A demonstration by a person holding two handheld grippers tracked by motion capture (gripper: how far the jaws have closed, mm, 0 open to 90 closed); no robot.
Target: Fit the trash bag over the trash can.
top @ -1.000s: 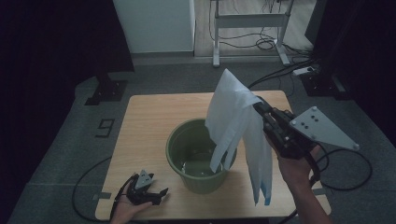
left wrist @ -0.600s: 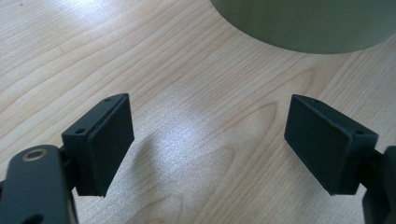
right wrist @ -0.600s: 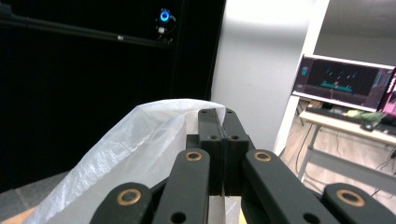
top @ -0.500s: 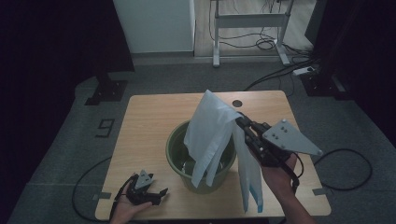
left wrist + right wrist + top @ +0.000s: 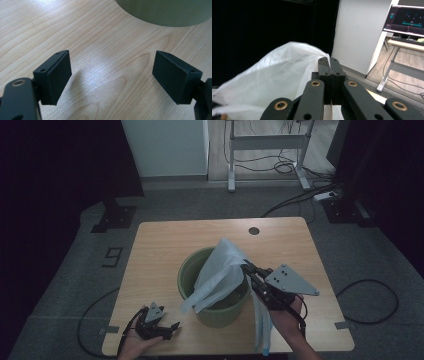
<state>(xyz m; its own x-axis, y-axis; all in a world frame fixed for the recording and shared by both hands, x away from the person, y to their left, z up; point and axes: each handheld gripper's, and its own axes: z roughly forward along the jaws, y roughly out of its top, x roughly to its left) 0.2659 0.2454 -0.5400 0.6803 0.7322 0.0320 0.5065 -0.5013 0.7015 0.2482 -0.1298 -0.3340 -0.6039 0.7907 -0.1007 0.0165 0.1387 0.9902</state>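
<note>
A green bucket [image 5: 192, 270] stands in the middle of the wooden table [image 5: 165, 240]. A white plastic bag [image 5: 220, 270] drapes over its right rim, part inside the bucket and part hanging down outside [image 5: 262, 330]. My right gripper [image 5: 248, 268] is shut on the bag's edge, just above the bucket's right rim; in the right gripper view its jaws press together on the white bag [image 5: 274, 77]. My left gripper [image 5: 167, 330] rests open near the table's front left corner, with bare wood between its pads [image 5: 56, 75] and the bucket's side [image 5: 165, 12] ahead.
A round cable hole [image 5: 254, 230] sits near the table's far edge. Cables trail on the grey floor at both sides. A metal desk frame [image 5: 265, 155] and a white cabinet [image 5: 165, 145] stand beyond the table.
My right gripper has come down and to the left with the bag, lowering it from high above the bucket onto its rim. The left gripper has stayed put.
</note>
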